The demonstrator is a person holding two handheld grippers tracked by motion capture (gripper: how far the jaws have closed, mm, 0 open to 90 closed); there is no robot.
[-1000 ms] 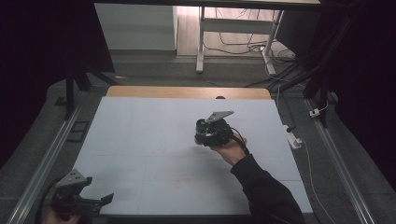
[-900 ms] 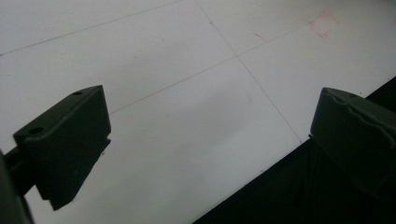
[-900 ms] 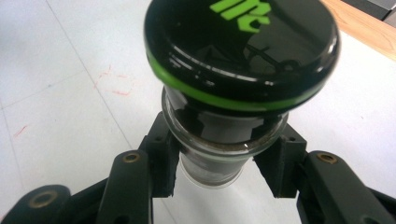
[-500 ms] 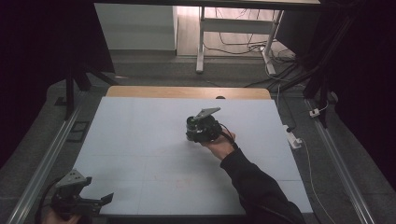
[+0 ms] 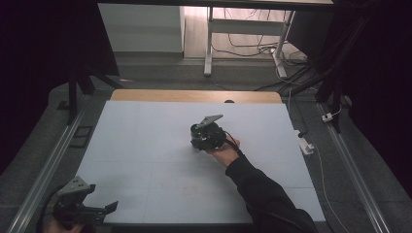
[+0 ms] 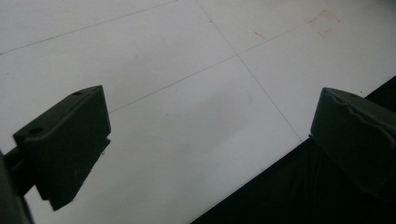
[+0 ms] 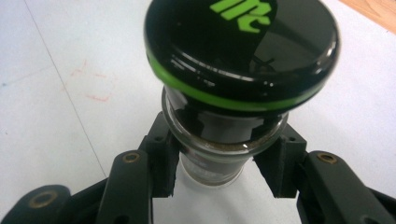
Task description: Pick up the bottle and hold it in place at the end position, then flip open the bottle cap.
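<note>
A person sits at a pale blue table (image 5: 145, 145) with a hand-held gripper in each hand. The right gripper (image 5: 206, 137) is over the middle of the table, and its fingers (image 7: 161, 163) are closed narrow around the glass neck of a small dark jar (image 7: 224, 140) with a black lid (image 7: 243, 46) ringed in green. In the right gripper view the jar appears carried just above the table, though whether its base touches cannot be told. The left gripper (image 5: 80, 206) waits at the near left corner of the table, well apart from the jar, with its fingers (image 6: 65, 140) spread wide and holding nothing; faint red marks (image 6: 322, 22) show on the table beyond them.

Judging from this, the pickup is done: the jar is firmly grasped. Setting it down somewhere is left, and the pictures do not show a clear target.

Compared with the high view a second ago, the right gripper and jar have shifted toward the left side of the table and slightly nearer the person. The left gripper has stayed at its corner.
</note>
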